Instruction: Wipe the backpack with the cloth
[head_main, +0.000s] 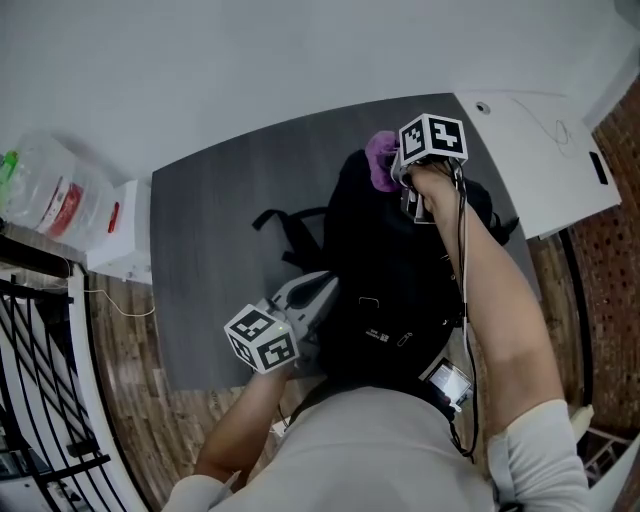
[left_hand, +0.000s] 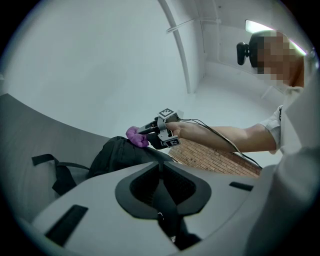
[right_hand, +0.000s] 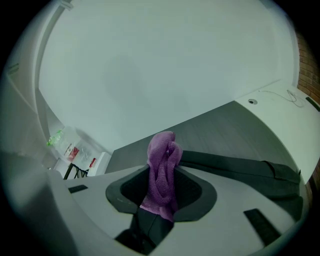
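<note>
A black backpack (head_main: 390, 270) lies on the dark grey tabletop (head_main: 210, 260), a loose strap (head_main: 290, 215) trailing off to its left. My right gripper (head_main: 398, 172) is at the bag's far end, shut on a bunched purple cloth (head_main: 380, 160) that sits on the bag's top edge. In the right gripper view the cloth (right_hand: 162, 170) sticks out between the jaws, over the backpack (right_hand: 240, 167). My left gripper (head_main: 325, 290) is at the bag's near left side. Its jaws are shut on black backpack fabric (left_hand: 165, 200). The left gripper view also shows the cloth (left_hand: 136, 136) and the right gripper (left_hand: 145, 131).
A white table (head_main: 540, 160) adjoins the grey one on the right. A clear plastic bag (head_main: 50, 190) and a white box (head_main: 120, 235) sit at the left, above a black metal rack (head_main: 40, 380). The floor is brick (head_main: 610, 250). A white wall rises behind.
</note>
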